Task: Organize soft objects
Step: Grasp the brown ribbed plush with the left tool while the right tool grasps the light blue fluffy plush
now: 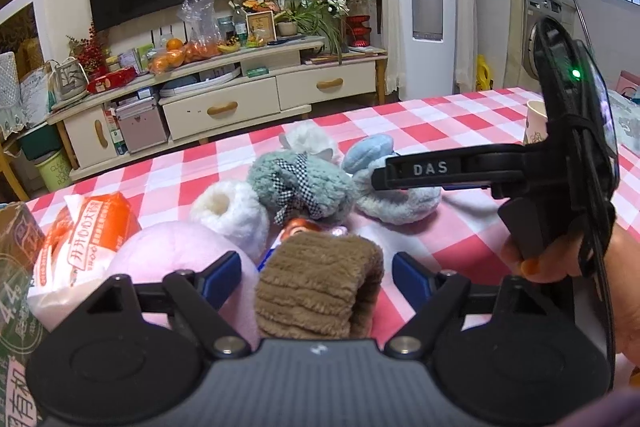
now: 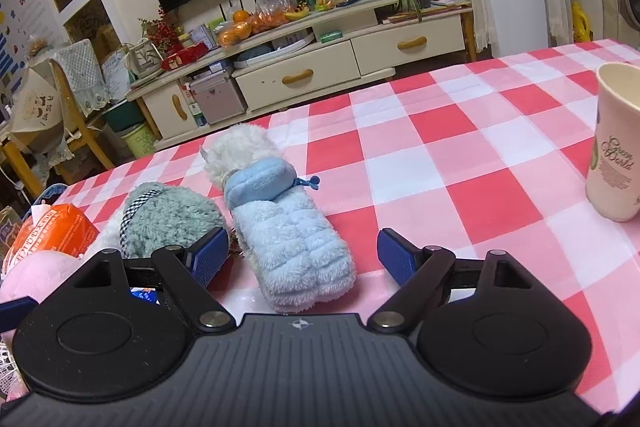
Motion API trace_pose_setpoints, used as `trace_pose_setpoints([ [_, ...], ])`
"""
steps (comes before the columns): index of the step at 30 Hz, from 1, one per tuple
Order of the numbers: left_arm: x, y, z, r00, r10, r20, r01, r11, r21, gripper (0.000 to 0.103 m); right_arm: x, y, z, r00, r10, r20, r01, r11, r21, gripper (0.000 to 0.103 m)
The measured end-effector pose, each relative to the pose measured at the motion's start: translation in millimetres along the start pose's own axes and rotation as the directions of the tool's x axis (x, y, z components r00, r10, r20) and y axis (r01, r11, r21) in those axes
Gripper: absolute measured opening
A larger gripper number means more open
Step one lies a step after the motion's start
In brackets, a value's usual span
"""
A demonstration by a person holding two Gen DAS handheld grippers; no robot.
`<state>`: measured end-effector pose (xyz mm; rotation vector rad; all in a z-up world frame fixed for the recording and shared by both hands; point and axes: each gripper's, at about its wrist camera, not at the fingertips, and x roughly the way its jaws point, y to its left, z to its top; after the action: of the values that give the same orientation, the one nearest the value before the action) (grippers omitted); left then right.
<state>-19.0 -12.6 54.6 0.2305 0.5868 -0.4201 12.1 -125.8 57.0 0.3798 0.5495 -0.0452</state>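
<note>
A brown ribbed plush piece (image 1: 320, 287) lies between the blue pads of my left gripper (image 1: 318, 281), with a gap on each side, so the jaws stand open around it. Behind it are a pink plush (image 1: 172, 251), a white fluffy piece (image 1: 228, 211) and a grey-green fluffy one with a checked bow (image 1: 300, 187). My right gripper (image 2: 304, 259) is open astride a light blue fluffy piece (image 2: 292, 247), its pads clear of it. A blue pouch (image 2: 256, 183) and a white fluffy item (image 2: 240, 147) lie just beyond. One of the right gripper's fingers (image 1: 420, 169) reaches over the light blue piece (image 1: 400, 207).
The table wears a red and white checked cloth (image 2: 460, 147). A paper cup (image 2: 616, 143) stands at the right. An orange tissue pack (image 1: 88, 235) and a green carton (image 1: 16, 267) sit at the left. A hand (image 1: 560, 259) holds the right gripper.
</note>
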Motion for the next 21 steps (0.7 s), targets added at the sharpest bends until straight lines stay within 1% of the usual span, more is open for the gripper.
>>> trace_pose_setpoints([
  [2,4,-2,1,1.000,-0.010,-0.014,0.010,1.000,0.003,0.074,1,0,-1,1.000,-0.003,-0.012,0.003,1.000,-0.002,0.101],
  [4,8,-2,0,0.999,-0.021,-0.033,0.021,1.000,-0.003,0.064,4,0,1,1.000,0.007,-0.016,-0.007,1.000,-0.006,0.101],
  [6,12,-2,-1,0.999,-0.017,-0.051,0.017,1.000,-0.008,0.060,3,1,1,1.000,0.011,-0.018,-0.011,1.000,-0.016,0.101],
  [8,14,-1,-1,0.998,-0.019,-0.060,0.018,1.000,-0.015,0.055,3,3,2,1.000,0.015,-0.015,-0.016,1.000,-0.022,0.099],
  [9,14,0,-1,0.998,-0.023,-0.064,0.022,1.000,-0.021,0.050,3,3,2,1.000,0.020,-0.014,-0.020,0.999,-0.024,0.097],
  [10,14,0,-1,0.997,-0.028,-0.067,0.027,0.999,-0.026,0.046,3,4,2,1.000,0.024,-0.014,-0.024,0.999,-0.028,0.094],
  [11,14,0,-1,0.997,-0.032,-0.069,0.030,0.999,-0.029,0.046,4,4,2,1.000,0.025,-0.015,-0.026,0.999,-0.033,0.091],
  [13,15,1,-1,0.997,-0.031,-0.076,0.028,0.999,-0.040,0.044,3,4,2,1.000,0.027,-0.012,-0.028,0.999,-0.044,0.077],
  [14,15,1,-1,0.997,-0.031,-0.077,0.027,0.999,-0.047,0.044,3,4,2,1.000,0.028,-0.011,-0.029,0.998,-0.049,0.074],
  [16,16,1,0,0.997,-0.032,-0.076,0.028,0.998,-0.055,0.043,3,5,2,0.999,0.029,-0.015,-0.029,0.997,-0.067,0.060],
  [21,11,2,0,0.997,-0.042,-0.064,0.038,0.997,-0.071,0.041,1,8,1,1.000,0.012,-0.006,-0.012,0.995,-0.099,0.053],
])
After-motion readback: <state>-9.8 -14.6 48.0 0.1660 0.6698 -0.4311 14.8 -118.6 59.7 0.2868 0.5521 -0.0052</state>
